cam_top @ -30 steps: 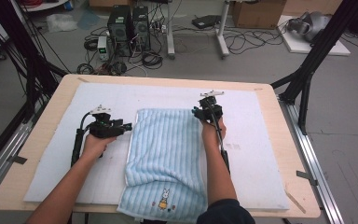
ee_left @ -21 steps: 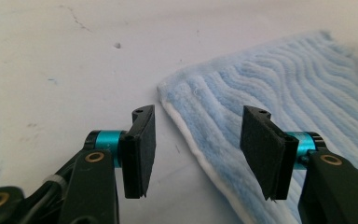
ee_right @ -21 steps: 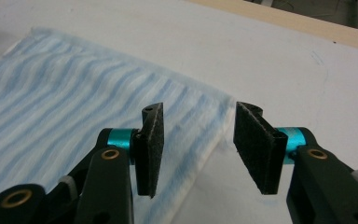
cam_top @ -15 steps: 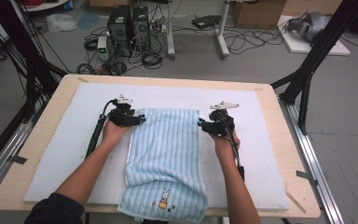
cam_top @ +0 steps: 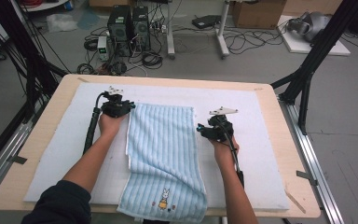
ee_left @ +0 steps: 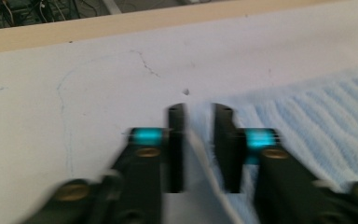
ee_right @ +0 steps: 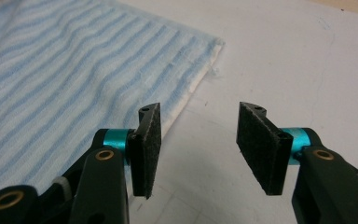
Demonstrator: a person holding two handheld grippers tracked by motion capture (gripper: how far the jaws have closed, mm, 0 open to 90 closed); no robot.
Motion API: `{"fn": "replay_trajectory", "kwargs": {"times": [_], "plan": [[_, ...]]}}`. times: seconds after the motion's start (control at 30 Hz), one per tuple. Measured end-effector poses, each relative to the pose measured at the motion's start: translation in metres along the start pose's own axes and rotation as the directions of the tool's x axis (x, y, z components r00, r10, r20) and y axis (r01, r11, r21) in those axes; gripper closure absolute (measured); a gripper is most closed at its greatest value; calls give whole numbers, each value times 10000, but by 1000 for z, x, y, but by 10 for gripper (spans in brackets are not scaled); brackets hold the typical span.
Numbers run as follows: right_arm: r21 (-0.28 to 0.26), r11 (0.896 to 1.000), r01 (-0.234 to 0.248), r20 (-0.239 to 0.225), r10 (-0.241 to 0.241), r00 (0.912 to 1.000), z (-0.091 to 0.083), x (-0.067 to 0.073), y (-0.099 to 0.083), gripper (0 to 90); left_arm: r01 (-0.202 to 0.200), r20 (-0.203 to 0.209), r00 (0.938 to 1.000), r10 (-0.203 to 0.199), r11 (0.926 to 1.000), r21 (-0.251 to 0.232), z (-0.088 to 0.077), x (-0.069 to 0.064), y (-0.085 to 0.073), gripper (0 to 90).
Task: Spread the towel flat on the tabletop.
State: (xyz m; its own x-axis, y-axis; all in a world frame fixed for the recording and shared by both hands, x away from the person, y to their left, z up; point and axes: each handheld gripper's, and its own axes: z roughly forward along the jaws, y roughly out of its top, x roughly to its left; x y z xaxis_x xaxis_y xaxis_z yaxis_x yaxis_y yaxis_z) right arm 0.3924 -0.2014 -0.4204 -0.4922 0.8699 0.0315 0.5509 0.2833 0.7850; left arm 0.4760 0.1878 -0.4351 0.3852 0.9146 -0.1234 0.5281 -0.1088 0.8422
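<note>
A: Start with the biggest thing. What is the towel lying on?

B: One wooden table (cam_top: 46, 140), pale, with rounded corners. On it lies one white mat (cam_top: 261, 140), flat and matte, a few thin cracks and pen-like lines on its surface in the left gripper view. The mat reaches out past the towel on every side but the near one.

A: And the towel itself?

B: One towel (cam_top: 161, 154), soft ribbed cloth in light blue and white stripes, a long rectangle running from the mat's far half to the near edge of the table, where its end hangs slightly over. A small embroidered rabbit (cam_top: 164, 199) sits near that end. The cloth ripples a little in its near half.

A: The grippers?

B: Two, black with turquoise collars. The left gripper (cam_top: 129, 106) is at the towel's far left corner; in its own view the jaws stand a narrow gap apart with the towel's edge between them, though blur hides whether they touch the cloth. The right gripper (ee_right: 200, 140) is just beside the towel's right edge, jaws spread wide over bare mat, holding nothing; its pads (ee_right: 261, 144) are rough, dark and foam-like.
</note>
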Motion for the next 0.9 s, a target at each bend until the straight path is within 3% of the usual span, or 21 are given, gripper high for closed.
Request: {"fn": "replay_trajectory", "kwargs": {"times": [0.03, 0.13, 0.27, 0.3, 0.37, 0.5, 0.57, 0.6, 0.67, 0.7, 0.73, 0.77, 0.9], "plan": [[-14, 10000, 16, -39, -16, 10000, 1, 1, 0, 493, 184, 281, 9994, -184, 9998, -2, -3, 2, 0, 518], [175, 9998, 80, -228, -76, 9997, 5, 4, 0, 490, 289, 806, 9963, -304, 9994, 199, -12, 3, 1, 475], [433, 9987, 253, -708, -222, 9972, 11, 11, -1, 495, 351, 1356, 9901, -364, 9993, 121, -24, -1, -5, 472], [489, 9983, 318, -779, -280, 9966, 13, 12, -1, 496, 433, 1592, 9861, -477, 9986, 313, -27, -4, -9, 470], [685, 9967, 427, -1060, -353, 9937, 19, 16, -3, 496, 192, 1808, 9830, -325, 9970, 752, -28, -8, -12, 445], [1121, 9920, 579, -1015, -466, 9937, 29, 20, -5, 491, -288, 1796, 9837, 106, 9946, 994, -34, -18, -21, 440], [1156, 9904, 754, -928, -649, 9936, 31, 21, -6, 515, -590, 1799, 9832, 323, 9877, 1451, -34, -20, -26, 439], [1130, 9906, 773, -928, -669, 9934, 31, 21, -6, 571, -740, 1773, 9831, 460, 9852, 1549, -33, -22, -30, 446], [1107, 9888, 999, -1213, -863, 9889, 31, 22, -5, 818, -1125, 1725, 9814, 848, 9810, 1579, -31, -25, -36, 528], [1127, 9862, 1215, -1289, -1068, 9859, 32, 23, -4, 852, -1411, 1503, 9815, 1188, 9789, 1476, -32, -26, -37, 592], [1130, 9849, 1315, -1259, -1171, 9851, 33, 24, -3, 857, -1551, 1551, 9788, 1338, 9786, 1350, -31, -27, -38, 720], [1075, 9851, 1344, -1237, -1209, 9849, 34, 24, -2, 858, -1402, 1622, 9797, 1178, 9809, 1346, -29, -26, -38, 857], [971, 9899, 1028, -769, -955, 9925, 41, 18, 3, 858, -789, 1166, 9910, 651, 9900, 1172, -17, -22, -31, 867]]}}
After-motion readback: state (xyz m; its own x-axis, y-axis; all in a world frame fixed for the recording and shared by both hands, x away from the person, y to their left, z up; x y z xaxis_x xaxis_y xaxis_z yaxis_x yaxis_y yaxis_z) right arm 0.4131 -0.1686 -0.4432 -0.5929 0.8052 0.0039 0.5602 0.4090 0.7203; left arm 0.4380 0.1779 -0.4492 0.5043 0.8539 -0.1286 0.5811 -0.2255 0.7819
